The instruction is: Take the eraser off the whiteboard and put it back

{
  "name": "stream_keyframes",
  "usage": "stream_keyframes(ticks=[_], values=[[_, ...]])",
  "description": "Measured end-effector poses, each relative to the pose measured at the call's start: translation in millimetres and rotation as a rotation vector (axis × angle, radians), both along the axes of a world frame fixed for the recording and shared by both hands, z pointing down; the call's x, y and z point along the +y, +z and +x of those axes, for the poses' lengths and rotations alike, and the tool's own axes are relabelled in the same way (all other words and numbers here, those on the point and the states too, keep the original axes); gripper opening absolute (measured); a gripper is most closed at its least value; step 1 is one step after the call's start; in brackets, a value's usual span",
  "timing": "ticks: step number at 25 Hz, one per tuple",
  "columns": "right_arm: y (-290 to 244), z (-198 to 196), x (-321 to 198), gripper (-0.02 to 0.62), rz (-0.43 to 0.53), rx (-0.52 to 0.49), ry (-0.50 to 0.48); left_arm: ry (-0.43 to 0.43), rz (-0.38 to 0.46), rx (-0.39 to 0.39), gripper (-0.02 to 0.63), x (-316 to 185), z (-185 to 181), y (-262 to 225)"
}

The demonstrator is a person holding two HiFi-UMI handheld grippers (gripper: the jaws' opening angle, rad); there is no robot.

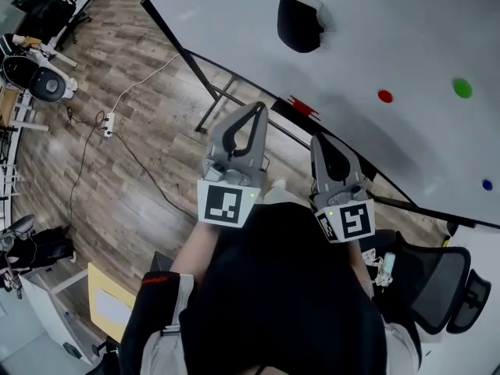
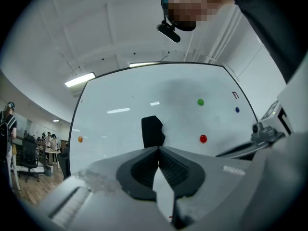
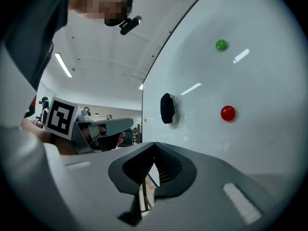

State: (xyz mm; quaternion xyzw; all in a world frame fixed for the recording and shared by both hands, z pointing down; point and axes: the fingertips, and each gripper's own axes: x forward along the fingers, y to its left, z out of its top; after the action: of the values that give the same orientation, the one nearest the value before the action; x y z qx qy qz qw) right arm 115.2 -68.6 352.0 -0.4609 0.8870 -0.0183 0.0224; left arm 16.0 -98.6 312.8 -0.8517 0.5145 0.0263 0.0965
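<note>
**Eraser Sits on the Board, Both Grippers Empty**

The black eraser (image 2: 152, 131) sticks to the whiteboard (image 2: 115, 124), in the lower middle part, left of the red dot (image 2: 203, 138). The left gripper (image 2: 158, 149) has its jaws pressed together, with nothing in them. The right gripper (image 3: 154, 144) is also pressed together and empty. Both point at the board, well apart from the eraser.

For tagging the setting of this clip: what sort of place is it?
Most likely an open office or lab workspace: a large whiteboard with an eraser and coloured magnets, an office chair, wood-look flooring, and people in the background.
</note>
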Motion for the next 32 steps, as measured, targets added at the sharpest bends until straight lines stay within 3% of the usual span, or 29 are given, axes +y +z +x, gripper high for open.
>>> stream_keyframes(ticks=[5,11,25,32], values=[[2.1,13.2,-7.6,0.002,-0.005,0.008,-0.015,-0.045,0.002,0.01,0.003,-14.5,4.4,-7.3],[5.5,18.3,-13.6,0.002,-0.015,0.001,-0.025,-0.03,0.007,0.023,0.03,-31.9,13.3,-19.7],[0.9,36.4,-36.8,0.002,0.006,-0.013,0.034,0.005,-0.009,0.055,0.259,-79.9,29.8,-43.3],[-4.1,33.8,-43.8,0.002,0.01,0.008,0.044,0.005,-0.03,0.052,0.265,-101.7,33.0,-53.1]])
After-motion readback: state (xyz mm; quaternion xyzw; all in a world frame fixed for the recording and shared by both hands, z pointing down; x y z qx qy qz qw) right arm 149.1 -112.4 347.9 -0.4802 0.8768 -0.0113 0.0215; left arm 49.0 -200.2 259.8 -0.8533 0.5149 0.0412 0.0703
